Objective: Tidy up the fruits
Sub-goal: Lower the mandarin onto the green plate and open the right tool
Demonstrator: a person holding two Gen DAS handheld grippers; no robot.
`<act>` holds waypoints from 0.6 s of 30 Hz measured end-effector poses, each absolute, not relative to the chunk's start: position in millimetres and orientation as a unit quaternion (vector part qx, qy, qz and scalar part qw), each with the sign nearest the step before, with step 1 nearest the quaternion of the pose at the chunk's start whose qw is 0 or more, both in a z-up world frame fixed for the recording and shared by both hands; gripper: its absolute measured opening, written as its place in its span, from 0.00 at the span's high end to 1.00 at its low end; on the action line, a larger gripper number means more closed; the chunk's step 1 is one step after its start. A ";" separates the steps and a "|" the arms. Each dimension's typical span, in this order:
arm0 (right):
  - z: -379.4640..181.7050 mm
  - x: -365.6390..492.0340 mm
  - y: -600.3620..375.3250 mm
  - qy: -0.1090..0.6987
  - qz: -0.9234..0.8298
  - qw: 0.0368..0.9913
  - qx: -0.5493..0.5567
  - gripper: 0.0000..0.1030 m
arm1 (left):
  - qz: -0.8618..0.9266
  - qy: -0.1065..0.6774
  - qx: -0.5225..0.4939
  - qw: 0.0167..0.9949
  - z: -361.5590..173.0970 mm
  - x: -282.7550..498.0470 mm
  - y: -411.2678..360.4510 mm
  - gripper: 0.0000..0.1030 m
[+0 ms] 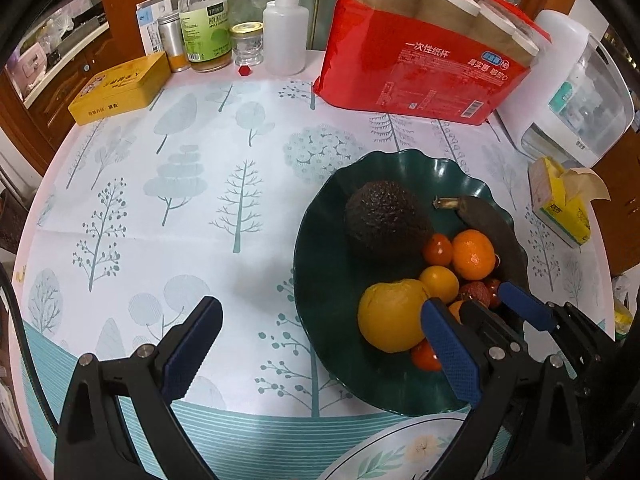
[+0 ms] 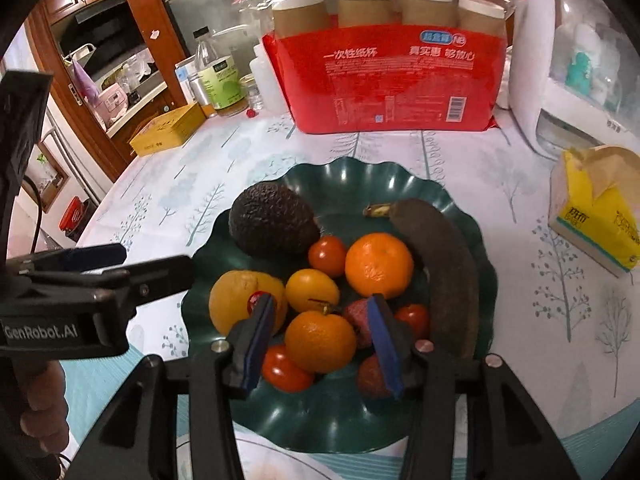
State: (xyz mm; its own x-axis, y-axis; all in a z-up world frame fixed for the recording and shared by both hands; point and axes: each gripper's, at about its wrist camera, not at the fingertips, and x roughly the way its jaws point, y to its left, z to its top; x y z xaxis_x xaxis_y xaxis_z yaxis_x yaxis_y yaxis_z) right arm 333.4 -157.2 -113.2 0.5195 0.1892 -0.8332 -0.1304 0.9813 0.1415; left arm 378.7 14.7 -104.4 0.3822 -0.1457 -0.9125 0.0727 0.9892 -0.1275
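A dark green scalloped bowl (image 2: 340, 420) (image 1: 328, 280) holds an avocado (image 2: 272, 224), a dark overripe banana (image 2: 444, 272), two oranges (image 2: 378, 264) (image 2: 320, 340), a yellow fruit (image 2: 236, 300), a small yellow fruit (image 2: 312, 290), cherry tomatoes (image 2: 327, 255) and lychees. My right gripper (image 2: 320, 312) is open, its fingers on either side of the near orange, which sits between them just above the bowl. My left gripper (image 1: 320, 328) is open and empty over the tablecloth and the bowl's left rim. The right gripper's fingers (image 1: 516, 304) show in the left wrist view.
A red pack of paper cups (image 2: 392, 80) stands behind the bowl. A white appliance (image 2: 572, 60) and a yellow tissue pack (image 2: 596, 212) are at the right. Bottles (image 1: 204, 20), a jar and a yellow tin (image 1: 120, 88) stand at the back left.
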 end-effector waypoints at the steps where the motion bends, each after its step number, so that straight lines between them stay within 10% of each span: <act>1: -113.4 333.9 -157.4 0.482 0.090 0.871 0.031 0.53 | -0.066 0.552 -0.033 0.831 -104.0 378.0 14.5 0.04; 18: -104.5 325.2 -170.5 0.483 0.055 0.873 0.042 0.53 | -0.073 0.550 -0.008 0.832 -97.5 352.8 5.0 0.04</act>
State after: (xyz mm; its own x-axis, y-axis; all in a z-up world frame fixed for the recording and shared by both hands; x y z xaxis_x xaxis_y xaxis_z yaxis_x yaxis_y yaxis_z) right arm 325.2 -170.5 -104.5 0.5265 0.1361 -0.8392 -0.0551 0.9905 0.1261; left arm 352.8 5.0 -97.5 0.3833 -0.1313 -0.9142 0.1128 0.9891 -0.0948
